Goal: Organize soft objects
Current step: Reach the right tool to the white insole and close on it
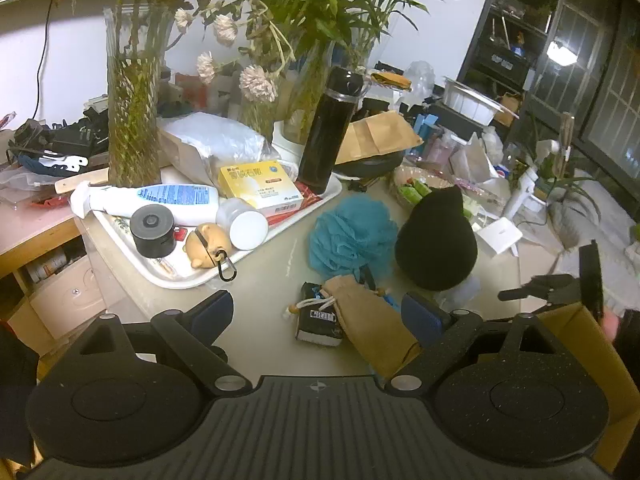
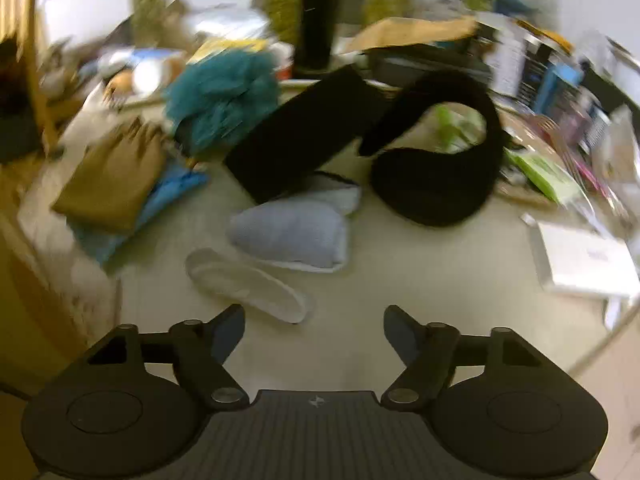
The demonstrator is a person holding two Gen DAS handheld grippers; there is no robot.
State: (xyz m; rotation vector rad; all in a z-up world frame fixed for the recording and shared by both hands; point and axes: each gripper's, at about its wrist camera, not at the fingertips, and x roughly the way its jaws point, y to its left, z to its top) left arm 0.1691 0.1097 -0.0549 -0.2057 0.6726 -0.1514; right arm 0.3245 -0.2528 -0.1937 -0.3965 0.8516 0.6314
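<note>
Step in hand, as judged: approach for a pick. The right claw [image 2: 314, 330] hangs empty with jaws apart, above the counter [image 2: 440, 288] just short of a flat white insole [image 2: 246, 284]. Next move calls for lowering and straddling it. Left claw [image 1: 318, 312] stands wide, holding nothing, near the tan drawstring pouch [image 1: 360, 312]. The insole lies limp beside a folded pale-blue cloth [image 2: 292, 236].

Dim, yellowish indoor light. The left wrist view is sharp, with a glaring lamp [image 1: 561, 53] at two o'clock. The right wrist view is smeared by motion blur, worst from nine to three o'clock. Fisheye bending darkens all corners.
</note>
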